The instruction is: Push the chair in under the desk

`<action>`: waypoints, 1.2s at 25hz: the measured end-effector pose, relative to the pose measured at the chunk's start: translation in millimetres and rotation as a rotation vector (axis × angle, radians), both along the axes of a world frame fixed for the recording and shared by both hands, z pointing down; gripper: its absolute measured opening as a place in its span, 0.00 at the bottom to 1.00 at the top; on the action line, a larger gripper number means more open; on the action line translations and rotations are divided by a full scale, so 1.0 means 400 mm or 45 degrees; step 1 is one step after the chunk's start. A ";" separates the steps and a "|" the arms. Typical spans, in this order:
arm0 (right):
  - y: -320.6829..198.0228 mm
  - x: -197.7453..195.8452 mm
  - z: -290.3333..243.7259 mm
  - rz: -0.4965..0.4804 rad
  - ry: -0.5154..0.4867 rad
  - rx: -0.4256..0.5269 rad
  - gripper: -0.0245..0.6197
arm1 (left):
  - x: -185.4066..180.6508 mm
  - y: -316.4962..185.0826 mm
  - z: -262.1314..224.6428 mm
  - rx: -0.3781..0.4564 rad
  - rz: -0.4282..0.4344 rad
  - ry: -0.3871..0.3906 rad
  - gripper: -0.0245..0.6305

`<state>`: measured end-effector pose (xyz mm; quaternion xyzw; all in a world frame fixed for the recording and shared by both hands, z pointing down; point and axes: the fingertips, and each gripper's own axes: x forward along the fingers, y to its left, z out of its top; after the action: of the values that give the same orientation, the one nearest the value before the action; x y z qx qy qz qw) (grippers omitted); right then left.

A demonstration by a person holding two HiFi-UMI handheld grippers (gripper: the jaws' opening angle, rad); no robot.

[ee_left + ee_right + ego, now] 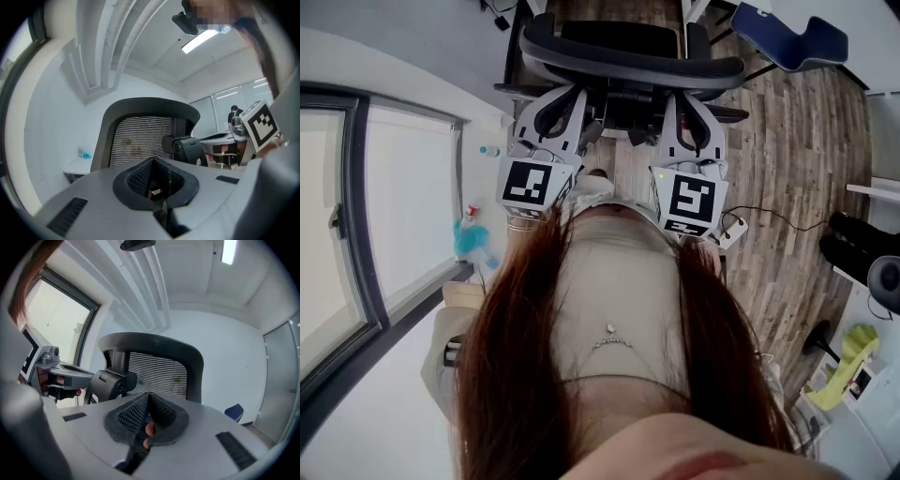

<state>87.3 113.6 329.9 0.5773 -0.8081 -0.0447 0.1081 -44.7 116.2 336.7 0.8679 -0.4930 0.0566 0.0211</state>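
A: Left gripper view first: how is the left tool?
B: Jaws pressed together, nothing between them. Right tool is the same, closed and empty. A fingertip shows in the gap below its pads.
A: Task thing?
B: Black office chair with curved dark frame and grey mesh back, upright, right in front of both tools. Each tool points roughly level at the backrest, one toward each side of it.
A: Contact?
B: Cannot tell. Head view puts both tool tips very close to the backrest's top arc, while the gripper views show the mesh a little ahead.
A: Surroundings?
B: The chair stands on a brown wood-plank floor. A blue moulded seat sits well apart, at upper right in the head view. A white power strip lies on the floor near the right tool's black-and-white marker cube.
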 end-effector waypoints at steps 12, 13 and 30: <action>-0.002 0.017 0.003 -0.009 -0.030 -0.015 0.08 | -0.012 -0.002 0.008 -0.004 -0.021 0.008 0.04; -0.002 0.019 0.004 -0.010 -0.025 -0.016 0.08 | -0.013 -0.003 0.009 -0.006 -0.022 0.004 0.04; 0.002 0.019 0.039 -0.103 0.089 -0.053 0.11 | -0.049 -0.005 0.033 -0.032 -0.028 -0.050 0.05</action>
<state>95.0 114.5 345.4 0.5398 -0.8273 -0.0524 0.1465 -64.1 114.0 349.8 0.8608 -0.5022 0.0798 0.0230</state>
